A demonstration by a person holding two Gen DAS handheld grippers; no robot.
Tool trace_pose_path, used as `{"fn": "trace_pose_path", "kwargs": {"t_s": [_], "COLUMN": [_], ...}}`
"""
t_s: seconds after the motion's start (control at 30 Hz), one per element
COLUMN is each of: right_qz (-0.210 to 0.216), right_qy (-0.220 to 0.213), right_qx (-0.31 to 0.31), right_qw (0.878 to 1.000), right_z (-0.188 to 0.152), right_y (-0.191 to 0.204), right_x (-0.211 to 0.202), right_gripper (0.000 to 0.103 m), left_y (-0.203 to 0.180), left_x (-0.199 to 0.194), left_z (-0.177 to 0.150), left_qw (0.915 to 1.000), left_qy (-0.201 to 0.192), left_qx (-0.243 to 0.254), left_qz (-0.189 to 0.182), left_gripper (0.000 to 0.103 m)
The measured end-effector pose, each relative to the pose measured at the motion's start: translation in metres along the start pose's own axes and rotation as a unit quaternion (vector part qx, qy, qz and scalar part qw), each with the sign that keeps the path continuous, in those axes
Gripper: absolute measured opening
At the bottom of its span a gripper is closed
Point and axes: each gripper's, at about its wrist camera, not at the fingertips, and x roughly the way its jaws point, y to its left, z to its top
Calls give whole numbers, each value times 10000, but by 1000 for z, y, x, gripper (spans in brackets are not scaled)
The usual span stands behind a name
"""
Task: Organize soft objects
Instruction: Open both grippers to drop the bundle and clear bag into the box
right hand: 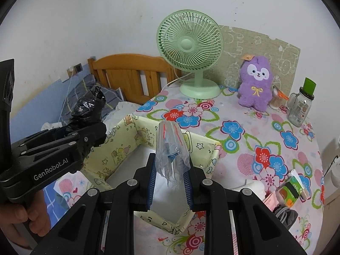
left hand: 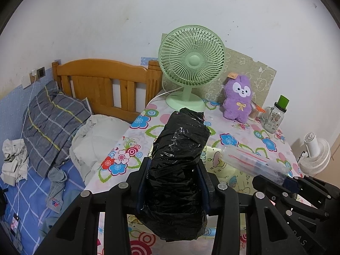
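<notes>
While both tools hang above the table, we list from left to right. Left gripper [left hand: 173, 188]: clamped on a crumpled black plastic-wrapped roll [left hand: 180, 163], centre of the left view, kept high, we judge, to clear the box wall. Pale yellow cartoon-print fabric box [right hand: 136, 127]: open-topped, lower centre of the right view, likely the destination. Right gripper [right hand: 170, 182]: closed on a clear crinkled plastic bag with red and blue stripes [right hand: 171, 148], directly over that box. Purple plush rabbit-like toy [right hand: 256, 85]: upper right, propped upright beside the green desk fan [right hand: 190, 44], untouched.
</notes>
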Motion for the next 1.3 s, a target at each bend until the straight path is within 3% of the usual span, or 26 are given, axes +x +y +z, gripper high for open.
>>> {"fn": "trace_pose_path", "kwargs": {"t_s": [0.23, 0.27, 0.33, 0.5, 0.9, 1.3], "right_qz": [-46, -61, -122, -132, -255, -523], "right_qy": [81, 81, 120, 106, -5, -173], "right_qx": [-72, -82, -88, -41, 24, 289], "right_qw": [9999, 9999, 9998, 9998, 9997, 9981], "right_z": [0, 0, 0, -1, -4, -22], "right_y": [2, 3, 3, 2, -5, -41], "right_x": [6, 6, 8, 7, -11, -47], "right_gripper": [27, 30, 36, 46, 46, 46], "left_y": [3, 3, 3, 4, -7, -51], "left_x": [3, 3, 4, -2, -9, -22], "left_z": [1, 1, 1, 1, 1, -5], "left_qw": [10000, 10000, 10000, 10000, 9999, 9990], "left_qy": [43, 56, 68, -37, -75, -139], "left_qx": [-42, -35, -33, -61, 6, 337], "left_qz": [-25, -30, -43, -38, -100, -244], "left_gripper": [45, 47, 59, 69, 71, 75]}}
